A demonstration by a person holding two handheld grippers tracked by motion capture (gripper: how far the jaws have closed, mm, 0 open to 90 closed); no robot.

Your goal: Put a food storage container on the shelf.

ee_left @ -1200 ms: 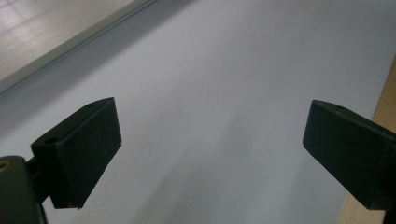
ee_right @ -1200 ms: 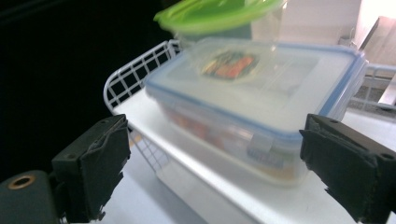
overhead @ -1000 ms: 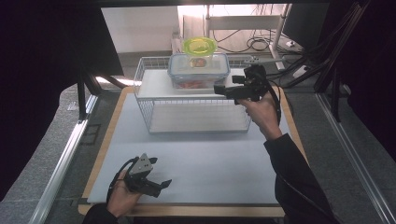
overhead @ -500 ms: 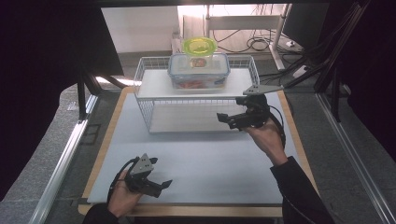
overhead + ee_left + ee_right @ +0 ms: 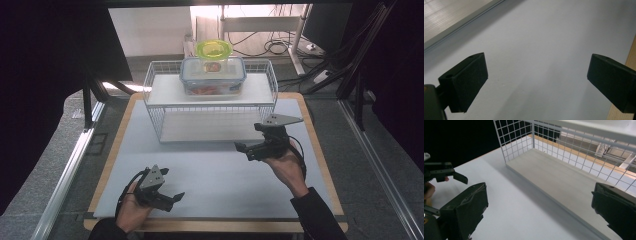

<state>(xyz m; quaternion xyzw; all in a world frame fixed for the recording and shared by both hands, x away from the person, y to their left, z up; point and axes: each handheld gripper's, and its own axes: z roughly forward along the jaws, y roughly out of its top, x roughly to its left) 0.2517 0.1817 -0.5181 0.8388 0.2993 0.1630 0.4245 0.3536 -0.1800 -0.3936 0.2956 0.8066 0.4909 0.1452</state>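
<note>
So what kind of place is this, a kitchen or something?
More likely a lab or workshop bench: a person works a hand-held gripper over a bare white table, beside a wire rack, with cables on the floor behind.

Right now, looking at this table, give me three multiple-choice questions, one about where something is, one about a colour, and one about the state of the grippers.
1. Where is the clear food box?
A. on the wire rack's top shelf
B. on the mat in front of the rack
C. in the right gripper

2. What colour is the lid of the round tub behind the box?
A. red
B. yellow-green
C. black

3. How do the left gripper and right gripper stand?
A. both shut on something
B. one open, one shut
C. both open, holding nothing

Answers: 1 A, the box sits on the wire rack's upper board. 2 B, its lid is bright yellow-green. 3 C, both gripper views show jaws wide apart with nothing between.
</note>
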